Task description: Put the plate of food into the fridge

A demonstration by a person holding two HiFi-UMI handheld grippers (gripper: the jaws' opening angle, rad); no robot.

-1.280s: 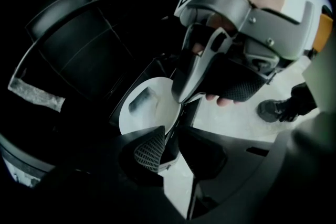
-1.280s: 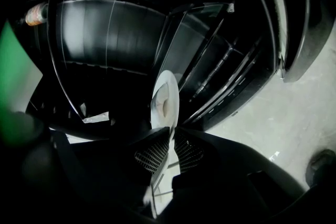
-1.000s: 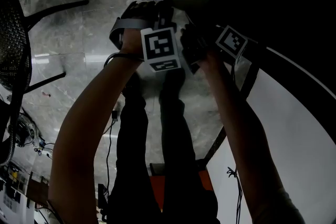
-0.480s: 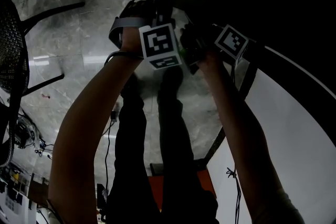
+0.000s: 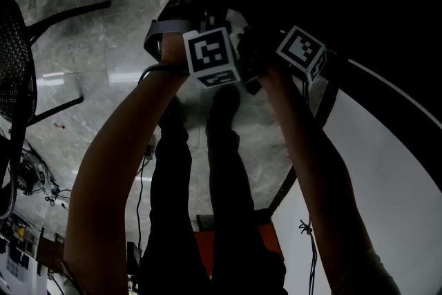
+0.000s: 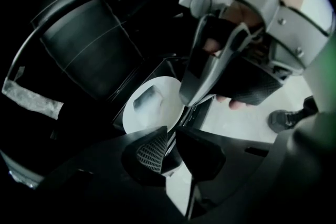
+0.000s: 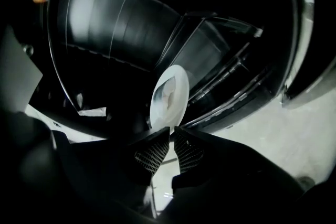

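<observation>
Two hand-held grippers carry a white plate (image 6: 157,93) with a pale piece of food (image 6: 146,100) on it, up against the dark inside of a fridge (image 7: 105,23). The left gripper (image 6: 170,136) has its fingers drawn nearly together on the plate's near rim. They have just been closing, and the rim shows as a white strip between them. The right gripper (image 7: 171,135) has its fingers pressed together on the rim too, with the plate's lower edge running down into the narrow gap between them.

From both pairs of fingers the plate lies straight ahead and away from the person, near rim pinched and far rim reaching toward the fridge's shelf edges (image 7: 231,86). In the left gripper view the right gripper comes in from the upper right and meets the plate's right edge, so the two grips sit side by side on the same near part of the rim, neither hand clearly closer. The plate looks roughly level. Whether its underside already rests on a shelf cannot be told. Behind the hands, a stone floor (image 5: 90,45) lies far below
</observation>
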